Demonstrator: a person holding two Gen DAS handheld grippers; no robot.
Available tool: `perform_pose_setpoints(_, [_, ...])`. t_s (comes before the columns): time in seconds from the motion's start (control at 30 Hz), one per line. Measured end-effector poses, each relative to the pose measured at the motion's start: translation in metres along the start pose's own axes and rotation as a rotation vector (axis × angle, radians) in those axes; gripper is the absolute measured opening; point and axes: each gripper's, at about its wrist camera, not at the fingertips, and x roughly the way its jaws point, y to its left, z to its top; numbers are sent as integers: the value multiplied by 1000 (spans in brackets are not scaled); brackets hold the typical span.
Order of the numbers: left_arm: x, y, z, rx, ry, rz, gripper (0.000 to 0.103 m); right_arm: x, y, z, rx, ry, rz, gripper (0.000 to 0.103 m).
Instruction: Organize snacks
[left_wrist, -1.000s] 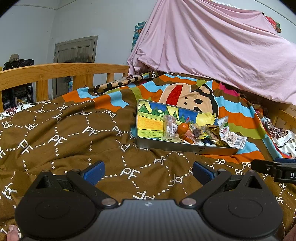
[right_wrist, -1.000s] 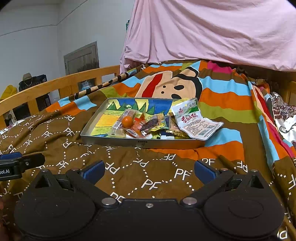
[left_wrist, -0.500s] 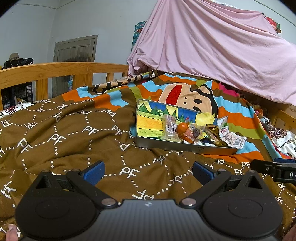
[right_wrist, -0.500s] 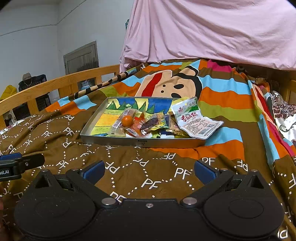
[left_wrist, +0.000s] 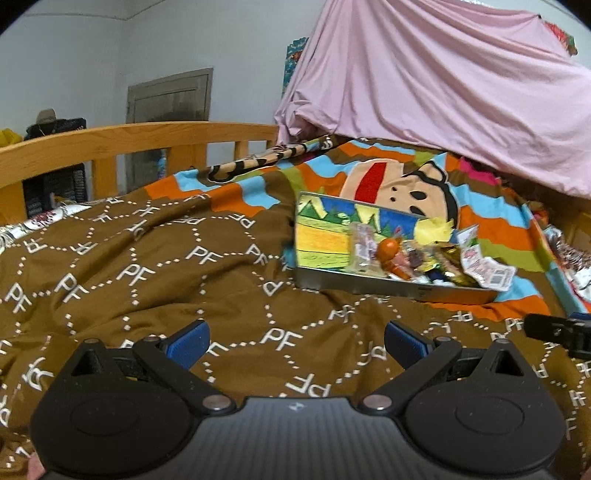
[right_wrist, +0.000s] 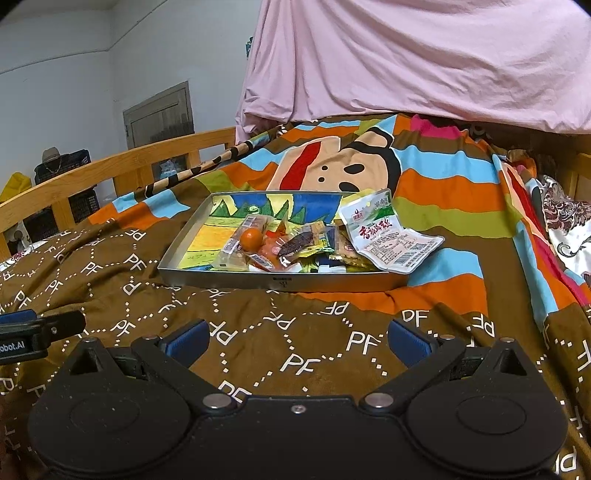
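Observation:
A metal tray (right_wrist: 280, 282) with a coloured drawing on its floor lies on the bed; it also shows in the left wrist view (left_wrist: 391, 291). Several wrapped snacks are piled in its right half, among them a small orange fruit (right_wrist: 251, 238), a dark wrapped bar (right_wrist: 297, 244) and a white packet (right_wrist: 388, 240) that hangs over the right rim. My left gripper (left_wrist: 293, 341) is open and empty, low over the blanket, short of the tray. My right gripper (right_wrist: 297, 341) is open and empty, also short of the tray.
A brown patterned blanket (right_wrist: 295, 350) covers the bed, with a striped cartoon part (right_wrist: 332, 166) behind the tray. A wooden bed rail (left_wrist: 110, 140) runs along the left. A pink sheet (right_wrist: 406, 62) hangs behind. The other gripper shows at the frame edges (right_wrist: 33, 332) (left_wrist: 557, 332).
The left wrist view has shifted slightly, so the tray sits a little higher and further right in it. The right gripper has hardly moved. Both stay open.

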Motion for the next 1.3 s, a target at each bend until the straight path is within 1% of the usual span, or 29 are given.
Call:
perform_pose_setpoints(0.2, [-1,2,0,-12,-4,-6,103,0,-1,-1,4,6,-1,102])
perform_pose_setpoints(0.7, [-3,-1,0,5,-14,-21,103,2,-2,0,11,18,-5,102])
perform_pose_setpoints(1.3, [-2,-1,-4,12,-6,-31,103,2,-2,1,12,24,-7,102])
